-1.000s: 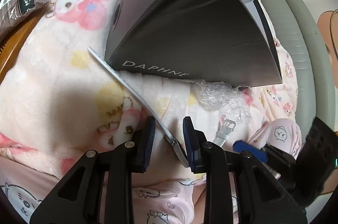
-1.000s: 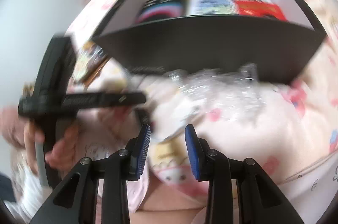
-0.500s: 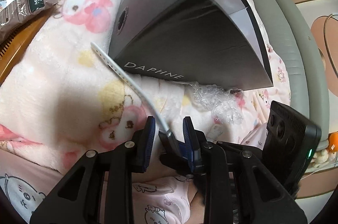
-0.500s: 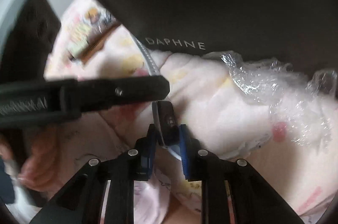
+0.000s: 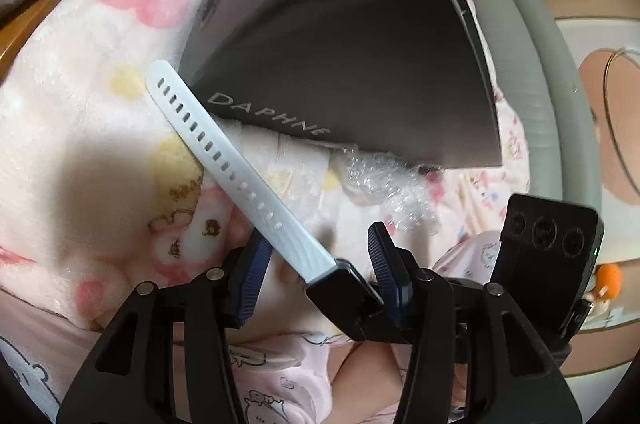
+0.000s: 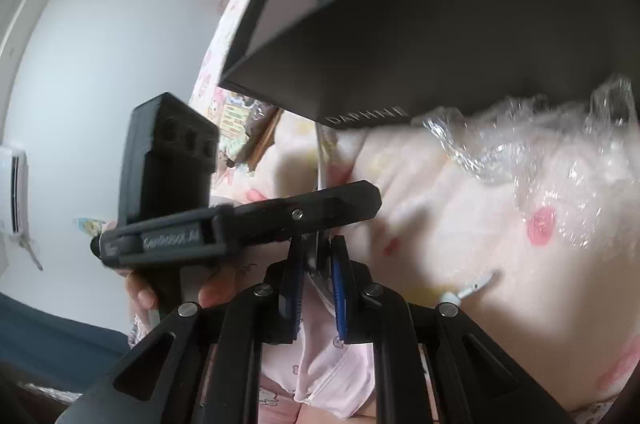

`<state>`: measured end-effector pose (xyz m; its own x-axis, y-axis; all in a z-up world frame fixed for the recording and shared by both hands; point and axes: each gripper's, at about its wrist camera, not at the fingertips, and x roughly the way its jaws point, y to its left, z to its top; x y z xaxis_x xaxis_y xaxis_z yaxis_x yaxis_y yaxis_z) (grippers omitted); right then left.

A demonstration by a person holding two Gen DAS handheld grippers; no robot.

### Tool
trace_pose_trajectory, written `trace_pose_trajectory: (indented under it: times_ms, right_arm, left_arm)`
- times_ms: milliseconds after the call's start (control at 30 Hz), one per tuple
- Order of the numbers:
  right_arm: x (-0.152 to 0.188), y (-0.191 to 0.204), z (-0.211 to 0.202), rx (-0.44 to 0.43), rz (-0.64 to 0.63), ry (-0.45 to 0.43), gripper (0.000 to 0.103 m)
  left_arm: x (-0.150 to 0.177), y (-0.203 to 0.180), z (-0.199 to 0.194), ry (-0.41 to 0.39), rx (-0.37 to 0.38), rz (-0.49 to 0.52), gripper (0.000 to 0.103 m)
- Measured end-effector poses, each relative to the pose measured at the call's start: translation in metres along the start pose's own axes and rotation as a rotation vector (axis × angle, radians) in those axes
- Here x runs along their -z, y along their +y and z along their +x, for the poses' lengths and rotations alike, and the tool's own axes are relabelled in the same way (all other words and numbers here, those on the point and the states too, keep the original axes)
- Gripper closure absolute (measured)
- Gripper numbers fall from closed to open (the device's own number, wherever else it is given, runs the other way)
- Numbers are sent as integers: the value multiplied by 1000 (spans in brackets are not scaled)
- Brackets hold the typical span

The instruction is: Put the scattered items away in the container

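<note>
Item: white perforated rubber watch strap with dark case (image 5: 240, 180). We found it lifted off the bed, slanting from its free tip near the box corner down to the dark case between both sets of tongs. It appeared to be mid-handover, which we judged to explain why two tools met at one end.

Left tongs (image 5: 320, 272): jaws were opening, pads standing clear on either side of the strap and case. We read this as a release, so the strap no longer depended on them.

Right tongs (image 6: 316, 280): jaws were pressed nearly together, pinching the watch edge-on at its case end. The thin profile seen in the right wrist view suited a narrow pinch; we judged the grip taken near the heavy end so the strap would hang rather than swing.

Container: dark grey cardboard box lettered DAPHNE (image 5: 340, 36). It rested on the pink cartoon-print fleece blanket (image 5: 80, 112) covering the bed, its open top turned away from the left view; the right view showed coloured packets already inside. The strap was outside it, just beside its near wall.

Also scattered: crumpled clear bubble wrap (image 6: 540, 160) lay against the box's foot; a small white buckled strap piece (image 6: 472, 284) lay on the blanket near the right tongs. Both were, by our judgement, not yet tidied.
</note>
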<state>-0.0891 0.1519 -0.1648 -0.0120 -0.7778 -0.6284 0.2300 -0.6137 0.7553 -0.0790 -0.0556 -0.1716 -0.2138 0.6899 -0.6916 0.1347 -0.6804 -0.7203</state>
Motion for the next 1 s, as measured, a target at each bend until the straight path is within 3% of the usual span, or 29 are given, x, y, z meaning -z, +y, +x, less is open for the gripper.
trace_pose_trajectory:
  times_ms: [67, 133, 200, 300, 433, 500, 600, 700, 733, 833, 900, 1000]
  right_arm:
    - [-2, -3, -2, 16, 6, -5, 93]
    - [-3, -7, -3, 63, 20, -20, 93]
    - [-2, -4, -2, 167, 18, -52, 92]
    - [7, 6, -13, 335, -36, -122, 92]
    - [31, 34, -5, 386, -165, -82, 86]
    - [40, 40, -4, 430, -218, -38, 75]
    - [40, 51, 21, 495, -287, -16, 75]
    - [30, 53, 40, 476, -321, 16, 69]
    - [27, 51, 52, 502, -327, 30, 68]
    - [20, 39, 69, 532, -311, 40, 75]
    - [15, 34, 61, 447, -259, 23, 84]
    - [6, 19, 45, 268, -136, 15, 89]
  left_arm:
    - [0, -2, 1, -11, -26, 15, 76]
    - [1, -5, 3, -21, -80, 29, 100]
    - [1, -6, 5, -36, -145, 32, 100]
    - [0, -6, 7, -45, -169, 23, 100]
    - [-2, -7, 8, -39, -156, 24, 100]
    - [-2, -6, 8, -32, -146, 13, 99]
    - [0, -4, 6, -20, -150, 3, 96]
    - [1, -5, 5, -15, -138, 6, 92]
    - [2, -5, 4, -17, -127, 3, 85]
    - [4, -3, -1, -37, -98, -1, 78]
    - [4, -5, -3, -55, -85, 4, 76]
    - [3, -1, -4, -70, -70, 18, 73]
